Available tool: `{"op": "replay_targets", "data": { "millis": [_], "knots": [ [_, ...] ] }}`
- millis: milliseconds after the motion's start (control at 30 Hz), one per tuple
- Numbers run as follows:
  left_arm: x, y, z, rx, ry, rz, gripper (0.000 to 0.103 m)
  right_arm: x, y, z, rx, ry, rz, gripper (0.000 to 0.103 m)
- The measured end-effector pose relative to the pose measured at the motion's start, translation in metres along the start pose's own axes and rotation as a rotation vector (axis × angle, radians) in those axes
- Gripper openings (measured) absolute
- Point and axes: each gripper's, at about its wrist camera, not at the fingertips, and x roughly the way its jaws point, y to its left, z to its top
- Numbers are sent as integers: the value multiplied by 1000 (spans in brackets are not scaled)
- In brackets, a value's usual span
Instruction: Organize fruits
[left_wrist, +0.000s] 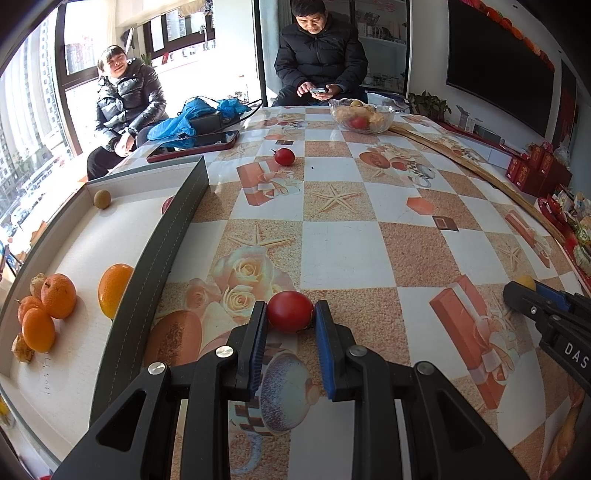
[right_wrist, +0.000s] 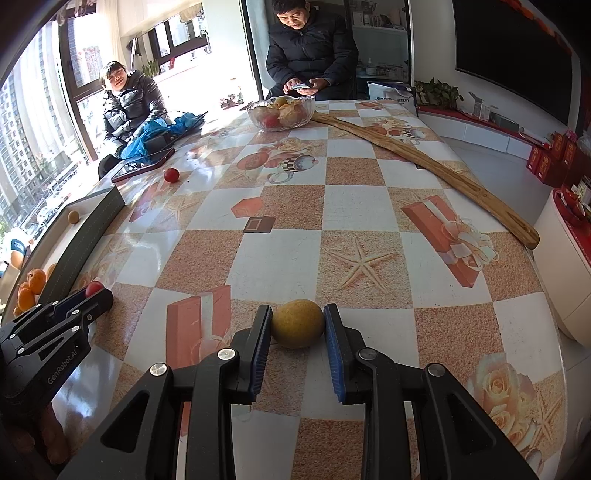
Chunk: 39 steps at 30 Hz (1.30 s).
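Nearest to us, our left claw is pinching a red fruit between its blue pads, low over the patterned table, just beside the dark wall of the tray. Our right claw is pinching a yellow-brown round fruit the same way, its underside on or just above the table; we cannot tell which. Inside the tray, several oranges sit clustered at the near end, and a small brown fruit lies alone in the far corner. Farther out, a second red fruit rests on the table, near a phone in a red case. Beyond that stands a glass bowl holding more fruit, with a long wooden stick lying beside it. Two people in dark jackets sit at the far side.
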Motion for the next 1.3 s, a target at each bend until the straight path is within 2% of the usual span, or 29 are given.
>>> {"op": "replay_targets", "data": {
  "millis": [467, 767, 867, 1033, 1200, 1300],
  "knots": [
    [0, 0, 0, -2, 0, -3, 28, 0, 0, 0, -2, 0, -4, 30],
    [-1, -2, 0, 5, 5, 2, 27, 2, 6, 1, -44, 13, -44, 30],
    [-3, -1, 3, -8, 45, -48, 27, 4, 11, 3, -67, 37, -68, 30],
    [-15, 8, 10, -71, 106, -167, 27, 0, 9, 10, -16, 78, -43, 30],
    [-37, 21, 27, -70, 84, -175, 27, -7, 26, 22, -47, 90, -25, 30],
    [-46, 40, 40, -91, 79, -153, 27, -11, 45, 36, -70, 88, 2, 30]
  ]
}}
